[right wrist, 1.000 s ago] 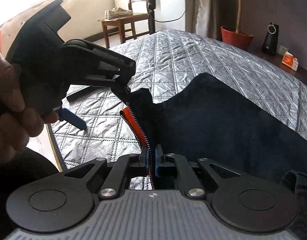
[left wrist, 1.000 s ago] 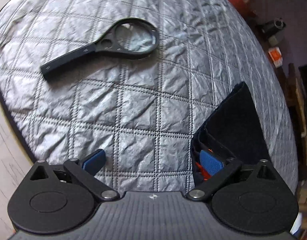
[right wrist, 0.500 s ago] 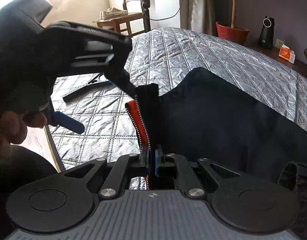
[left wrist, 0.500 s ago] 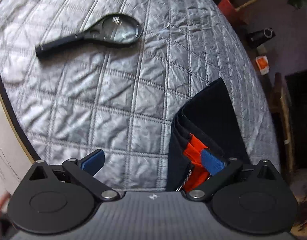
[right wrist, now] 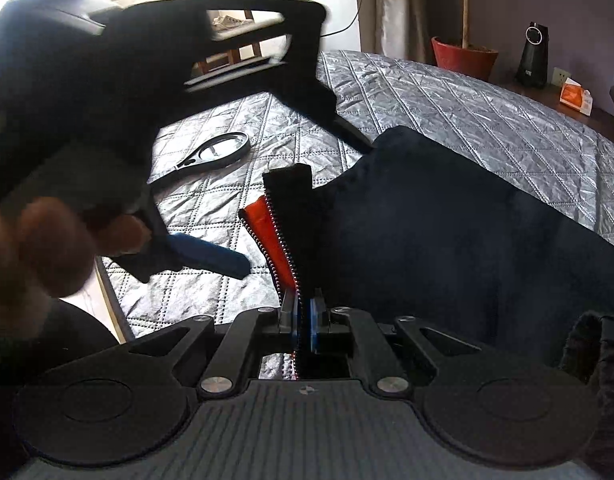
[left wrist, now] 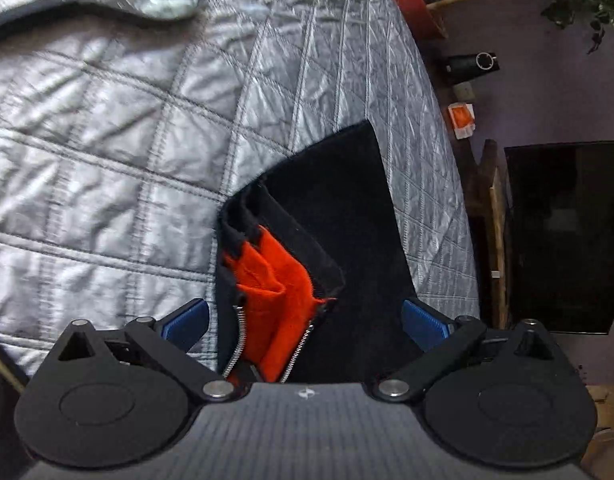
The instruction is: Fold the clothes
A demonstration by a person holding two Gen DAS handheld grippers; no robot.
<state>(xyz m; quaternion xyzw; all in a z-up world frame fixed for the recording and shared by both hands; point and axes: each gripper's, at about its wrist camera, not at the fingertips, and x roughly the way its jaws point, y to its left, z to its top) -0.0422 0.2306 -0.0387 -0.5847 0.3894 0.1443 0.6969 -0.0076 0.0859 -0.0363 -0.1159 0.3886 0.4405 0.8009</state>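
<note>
Fingers of my left gripper spread wide astride the jacket's zipper edge, near the quilted table's near edge, running straight away; right gripper pinches it below.

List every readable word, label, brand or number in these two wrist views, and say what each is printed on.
No text can be read for certain.
Black speaker: small light marking near its base, too small to read.
Orange and white box: print too small and blurred.
Left gripper, seen blurred in the right wrist view: no lettering legible.
Right gripper body: a small emblem only, no words.
</note>
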